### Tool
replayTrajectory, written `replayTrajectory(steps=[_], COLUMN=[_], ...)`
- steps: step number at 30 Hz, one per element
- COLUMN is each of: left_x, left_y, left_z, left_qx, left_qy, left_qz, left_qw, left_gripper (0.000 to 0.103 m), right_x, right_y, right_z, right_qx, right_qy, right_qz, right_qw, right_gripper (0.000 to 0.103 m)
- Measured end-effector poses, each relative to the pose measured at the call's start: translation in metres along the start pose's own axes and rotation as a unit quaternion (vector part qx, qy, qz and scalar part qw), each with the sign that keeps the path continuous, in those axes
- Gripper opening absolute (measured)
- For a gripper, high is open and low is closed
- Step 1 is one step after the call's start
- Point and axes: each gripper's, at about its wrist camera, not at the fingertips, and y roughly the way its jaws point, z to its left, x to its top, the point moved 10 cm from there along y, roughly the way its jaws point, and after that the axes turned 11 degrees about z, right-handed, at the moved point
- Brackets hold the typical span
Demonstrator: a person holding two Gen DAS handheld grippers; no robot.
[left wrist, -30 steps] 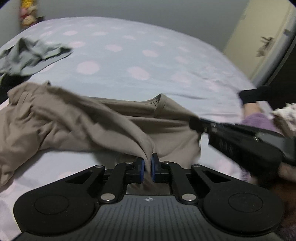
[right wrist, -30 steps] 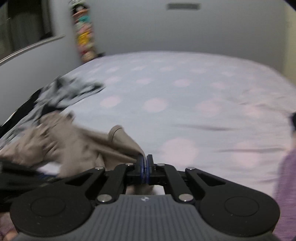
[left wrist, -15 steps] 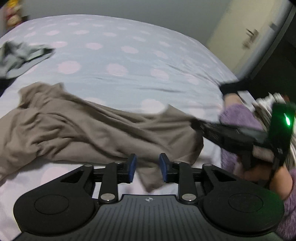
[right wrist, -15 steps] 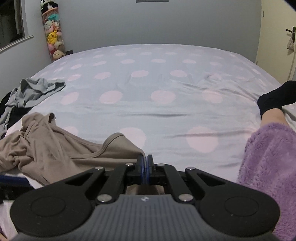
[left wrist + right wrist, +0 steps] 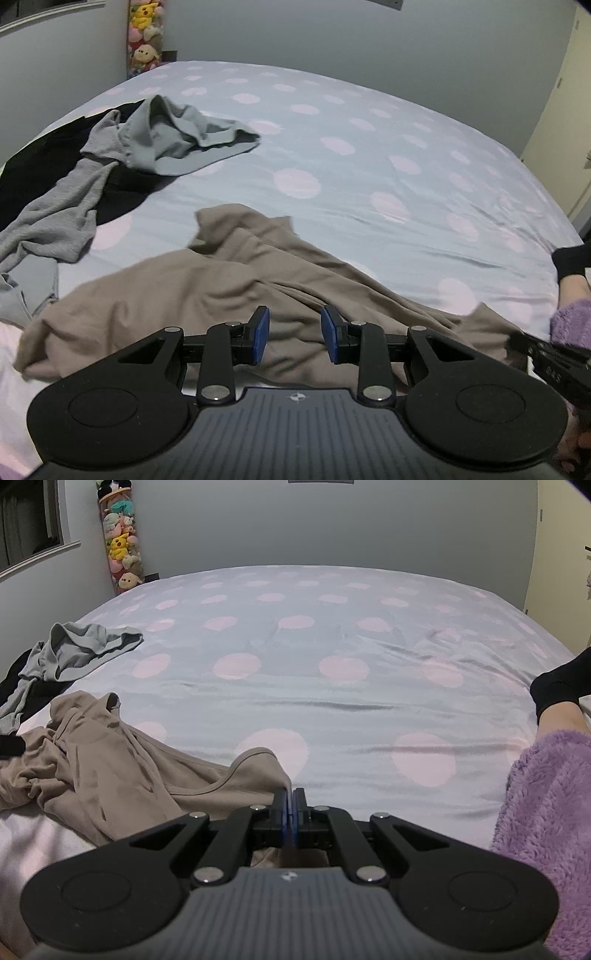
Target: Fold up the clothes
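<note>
My left gripper [image 5: 294, 334] hovers with its jaws spread wide and nothing between them, just over the taupe shirt [image 5: 207, 295] that lies crumpled across the lower middle of the frame on the dotted bed [image 5: 369, 155]. My right gripper [image 5: 289, 814] has its jaws pinched tight on the shirt's neckline edge, lower centre. A grey garment [image 5: 177, 140] sits upper left.

Both claw-mounted views look low across the bed [image 5: 369, 155], sharing it.
</note>
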Motion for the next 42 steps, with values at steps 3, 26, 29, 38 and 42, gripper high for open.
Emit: replayTrajectory(steps=[3, 26, 29, 38, 42], left_x=[0.010, 0.081, 0.069, 0.016, -0.008], left_y=[0.004, 0.111, 0.099, 0.035, 0.005], left_z=[0.011, 0.054, 0.050, 0.044, 0.046], left_qx=[0.016, 0.071, 0.057, 0.036, 0.053], left_qy=[0.001, 0.030, 0.051, 0.106, 0.128], left_qz=[-0.001, 0.040, 0.047, 0.084, 0.092], left_qw=[0.9999, 0.9962, 0.9960, 0.9902, 0.9861], left_gripper=[0.028, 0.005, 0.004, 0.003, 0.002], right_x=[-0.001, -0.005, -0.004, -0.004, -0.004], right_y=[0.005, 0.049, 0.049, 0.036, 0.029], right_z=[0.001, 0.000, 0.000, -0.006, -0.014], right_qx=[0.002, 0.035, 0.034, 0.030, 0.017], right_qy=[-0.001, 0.029, 0.030, 0.041, 0.053], right_qz=[0.004, 0.052, 0.051, 0.032, 0.026], right_qw=[1.000, 0.998, 0.998, 0.998, 0.998], right_gripper=[0.004, 0.005, 0.005, 0.005, 0.004])
